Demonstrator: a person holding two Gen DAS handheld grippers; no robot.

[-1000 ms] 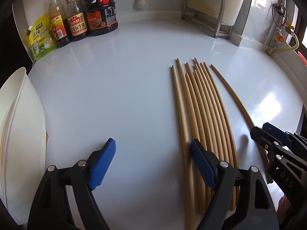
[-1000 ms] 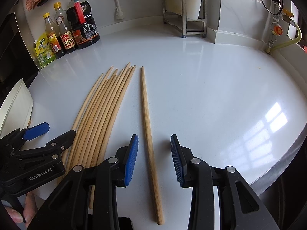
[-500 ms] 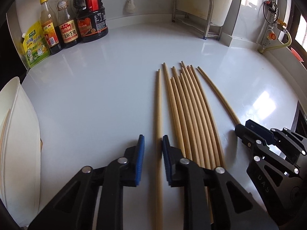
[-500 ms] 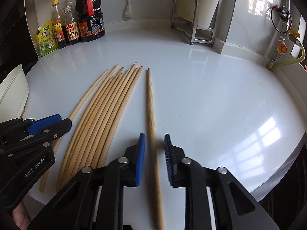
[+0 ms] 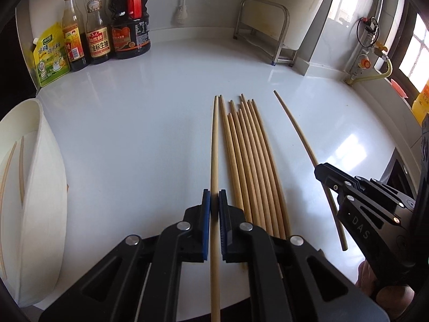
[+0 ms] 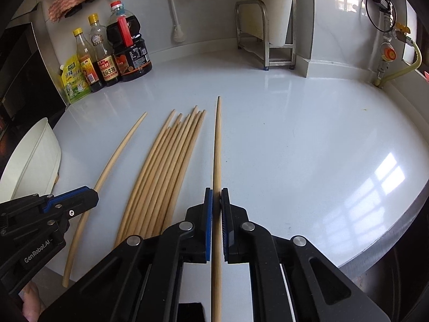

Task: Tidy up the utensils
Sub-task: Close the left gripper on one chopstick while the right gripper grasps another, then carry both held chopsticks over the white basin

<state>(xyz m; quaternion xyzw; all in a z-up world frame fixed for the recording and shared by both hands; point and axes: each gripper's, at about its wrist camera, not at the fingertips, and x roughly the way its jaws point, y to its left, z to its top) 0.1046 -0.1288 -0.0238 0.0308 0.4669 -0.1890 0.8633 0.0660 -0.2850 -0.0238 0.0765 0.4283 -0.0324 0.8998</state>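
My left gripper (image 5: 214,197) is shut on one wooden chopstick (image 5: 214,139), held just left of the chopstick pile (image 5: 252,166) on the white counter. My right gripper (image 6: 216,195) is shut on another chopstick (image 6: 217,139), just right of the same pile (image 6: 166,166). Each view shows the other gripper from the side: the right gripper (image 5: 321,173) pinching its chopstick (image 5: 297,131), the left gripper (image 6: 91,195) pinching its own (image 6: 118,155). Both held sticks point away along the fingers. A white holder (image 5: 34,182) at the left has two chopsticks (image 5: 21,166) in it.
Sauce bottles (image 5: 128,26) and a yellow pouch (image 5: 51,53) stand at the back left. A steel rack (image 5: 268,26) is at the back, a gas valve with a yellow hose (image 6: 388,53) at the far right. The counter's rounded edge (image 6: 388,236) curves along the right.
Both grippers went from open to shut, each on one chopstick. The left gripper shifted left to the pile's outermost stick and raised it; the right one closed on the separate stick.
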